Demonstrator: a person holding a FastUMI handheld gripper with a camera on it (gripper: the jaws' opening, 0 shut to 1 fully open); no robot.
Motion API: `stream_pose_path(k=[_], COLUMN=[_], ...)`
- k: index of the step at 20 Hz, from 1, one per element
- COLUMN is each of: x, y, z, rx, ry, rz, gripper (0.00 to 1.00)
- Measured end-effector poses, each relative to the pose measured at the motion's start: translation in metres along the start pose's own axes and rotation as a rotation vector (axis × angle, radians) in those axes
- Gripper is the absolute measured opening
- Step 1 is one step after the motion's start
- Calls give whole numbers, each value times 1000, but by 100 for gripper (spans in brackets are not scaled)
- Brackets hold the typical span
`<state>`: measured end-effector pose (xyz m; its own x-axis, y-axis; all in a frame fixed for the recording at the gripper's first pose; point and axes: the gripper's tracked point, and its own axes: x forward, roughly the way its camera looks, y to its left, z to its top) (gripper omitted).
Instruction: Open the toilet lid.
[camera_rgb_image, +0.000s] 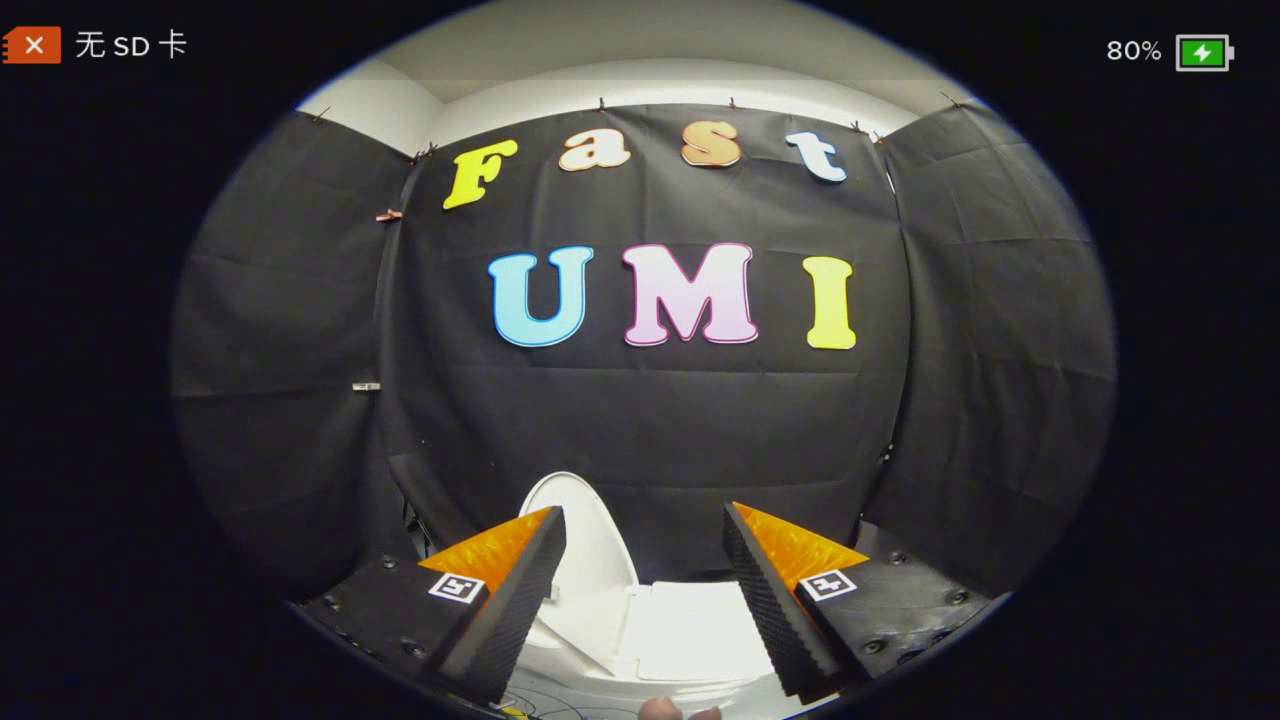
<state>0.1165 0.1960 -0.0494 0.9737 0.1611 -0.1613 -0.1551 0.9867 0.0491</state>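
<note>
The claw (645, 590) stands wide apart, its two fingers (510, 610) splayed with a broad gap between them and nothing gripped; neither finger touches anything.

Well beyond the fingers hangs the black cloth wall (650, 430) of the booth, in three panels that wrap round to either side, with a strip of pale room wall (640, 85) showing above its top edge.

Below the cloth and just ahead of the fingers sits the white toilet (690, 630). Its flat, squarish pale top lies in the gap between the fingers, lower than the tips. The toilet lid (590, 545) rises as a rounded white oval just beyond the tip of the finger on the left, partly hidden behind it; it looks to be tilted up against the cloth rather than lying flat, though the fisheye bend and the finger in front make that hard to be sure of.

Small clips (389, 215) pin the cloth panels along their seams and upper edge.

Right under the claw, nearest the camera, a sliver of a fingertip (660, 709) peeps in.
</note>
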Motion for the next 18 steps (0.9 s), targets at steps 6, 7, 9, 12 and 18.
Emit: stream_pose_path(k=[6, 7, 9, 12, 18], x=[-33, -39, -52, -73, -96], y=[-57, -64, -77, -95, -110], z=[9, 10, 13, 15, 10], rx=[4, 2, 2, 2, -17], ry=[-31, -36, -49, -68, -76], rz=[-56, -62, -71, -89, -96], gripper=[98, 98, 98, 98, 98])
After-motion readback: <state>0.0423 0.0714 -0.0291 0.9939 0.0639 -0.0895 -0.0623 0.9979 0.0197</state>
